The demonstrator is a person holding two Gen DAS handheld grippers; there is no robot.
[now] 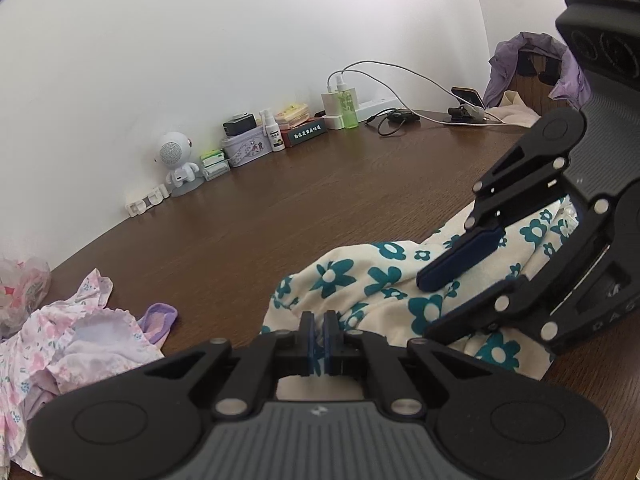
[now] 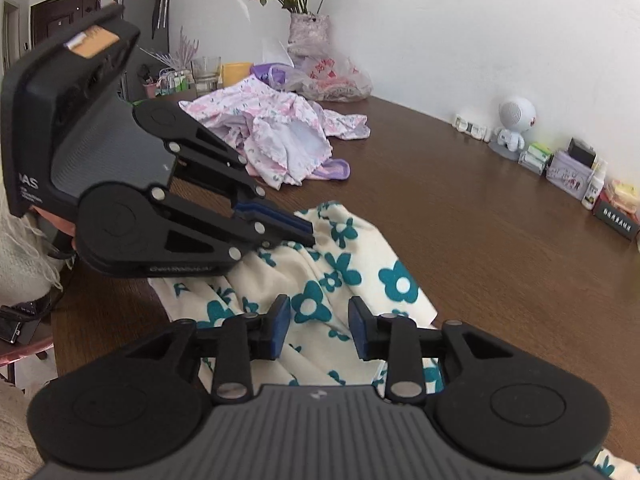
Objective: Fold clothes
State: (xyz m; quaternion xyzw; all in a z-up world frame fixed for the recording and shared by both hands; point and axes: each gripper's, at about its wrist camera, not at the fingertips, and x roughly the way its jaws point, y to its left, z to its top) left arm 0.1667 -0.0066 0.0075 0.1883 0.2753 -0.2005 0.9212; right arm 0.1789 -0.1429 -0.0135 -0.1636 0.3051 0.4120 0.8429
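Note:
A cream cloth with teal flowers (image 1: 380, 284) lies bunched on the brown table (image 1: 280, 208). My left gripper (image 1: 319, 346) is shut on a fold of this cloth at its near edge. It also shows in the right wrist view (image 2: 296, 228), pinching the cloth (image 2: 352, 276). My right gripper (image 2: 319, 328) is open, its blue pads (image 2: 280, 326) spread just above the cloth. In the left wrist view the right gripper (image 1: 452, 284) hovers open over the cloth.
A pink floral garment (image 2: 276, 136) with a purple piece (image 2: 336, 170) lies further along the table. A plastic bag (image 2: 332, 76) and a vase of flowers (image 2: 308, 32) stand behind it. A robot-shaped speaker (image 1: 176, 160), boxes, bottles and charger cables (image 1: 392, 92) line the wall.

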